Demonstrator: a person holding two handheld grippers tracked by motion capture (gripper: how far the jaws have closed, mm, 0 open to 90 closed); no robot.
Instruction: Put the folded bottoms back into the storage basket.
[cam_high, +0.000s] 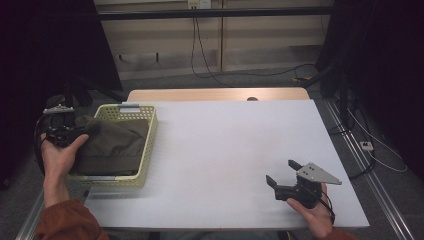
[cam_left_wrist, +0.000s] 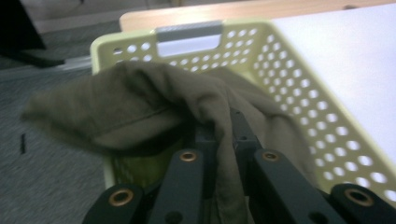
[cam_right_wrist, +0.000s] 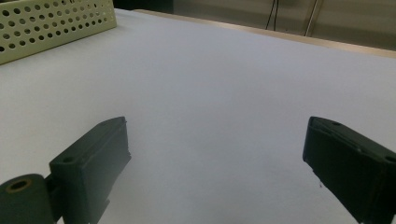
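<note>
Dim room, dark corners; bright white table (cam_high: 225, 150); soft, slightly blurred close-ups.

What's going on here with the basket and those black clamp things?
A person at a table holds a two-jaw gripper in each hand. The left gripper is shut on an olive-green cloth, which is bunched in a pale yellow perforated basket at the table's left edge and spills over its outer side. The right gripper rests open on the white tabletop, holding nothing, well away from the basket.
</note>
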